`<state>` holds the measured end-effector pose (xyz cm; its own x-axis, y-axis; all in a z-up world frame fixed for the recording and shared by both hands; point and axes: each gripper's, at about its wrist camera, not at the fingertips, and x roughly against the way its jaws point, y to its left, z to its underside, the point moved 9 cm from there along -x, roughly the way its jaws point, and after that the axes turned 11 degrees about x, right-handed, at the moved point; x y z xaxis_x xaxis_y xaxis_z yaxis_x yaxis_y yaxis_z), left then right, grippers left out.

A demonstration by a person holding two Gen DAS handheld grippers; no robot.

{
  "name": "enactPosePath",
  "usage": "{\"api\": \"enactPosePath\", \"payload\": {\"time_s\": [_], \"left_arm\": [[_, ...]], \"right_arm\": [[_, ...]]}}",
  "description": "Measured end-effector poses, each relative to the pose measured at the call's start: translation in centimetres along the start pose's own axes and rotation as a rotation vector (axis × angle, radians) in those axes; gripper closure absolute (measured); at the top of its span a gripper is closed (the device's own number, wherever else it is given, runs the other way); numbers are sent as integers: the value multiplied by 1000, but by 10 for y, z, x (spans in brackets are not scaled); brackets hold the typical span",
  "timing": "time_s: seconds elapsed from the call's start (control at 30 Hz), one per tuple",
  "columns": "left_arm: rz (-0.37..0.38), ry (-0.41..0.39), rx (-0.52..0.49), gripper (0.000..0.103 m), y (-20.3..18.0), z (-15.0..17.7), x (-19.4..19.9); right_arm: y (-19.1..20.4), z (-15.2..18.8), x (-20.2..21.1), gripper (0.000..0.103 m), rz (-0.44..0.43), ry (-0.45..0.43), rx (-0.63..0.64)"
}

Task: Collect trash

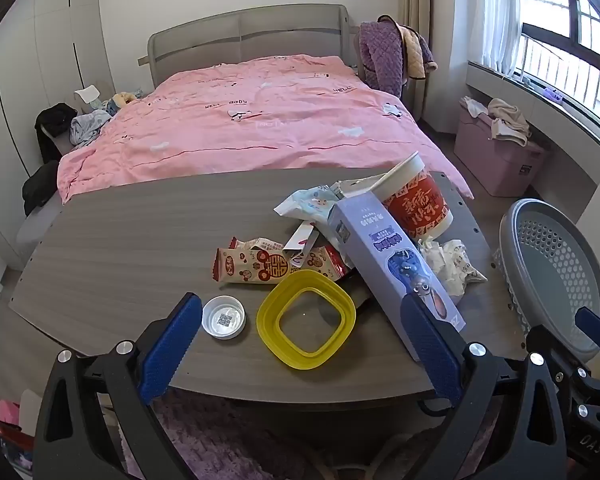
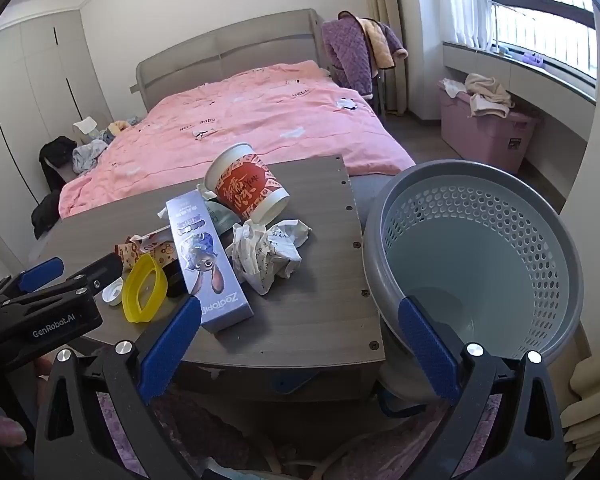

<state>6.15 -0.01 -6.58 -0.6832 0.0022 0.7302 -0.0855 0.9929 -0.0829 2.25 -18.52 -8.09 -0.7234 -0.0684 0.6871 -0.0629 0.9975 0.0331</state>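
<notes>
Trash lies on a grey wood-grain table: a yellow square ring, a white cap, a red snack wrapper, a long lilac box, a red paper cup on its side, crumpled paper. My left gripper hangs open over the table's near edge, in front of the yellow ring. My right gripper is open too, between the table corner and a grey perforated basket.
Behind the table a bed with a pink cover fills the room's middle. A pink storage bin with cloths on it stands under the window. Clothes hang on a chair. A purple rug lies below.
</notes>
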Motion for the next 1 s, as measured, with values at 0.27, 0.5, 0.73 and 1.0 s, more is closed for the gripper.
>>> {"api": "enactPosePath", "payload": {"time_s": [0.27,0.5,0.73,1.0], "left_arm": [[1,6,3,8,2,-1,-2],[1,2,1,8,2,1,0],[1,-12,1,8,2,3,5],[2,-25,1,8,3,4,12]], "right_arm": [[0,1,0,6,-1,2,-2],[0,2,1,6,0,3,-3],[1,3,5,6,1,2,0],[5,5,6,6,4,-2,-4]]}}
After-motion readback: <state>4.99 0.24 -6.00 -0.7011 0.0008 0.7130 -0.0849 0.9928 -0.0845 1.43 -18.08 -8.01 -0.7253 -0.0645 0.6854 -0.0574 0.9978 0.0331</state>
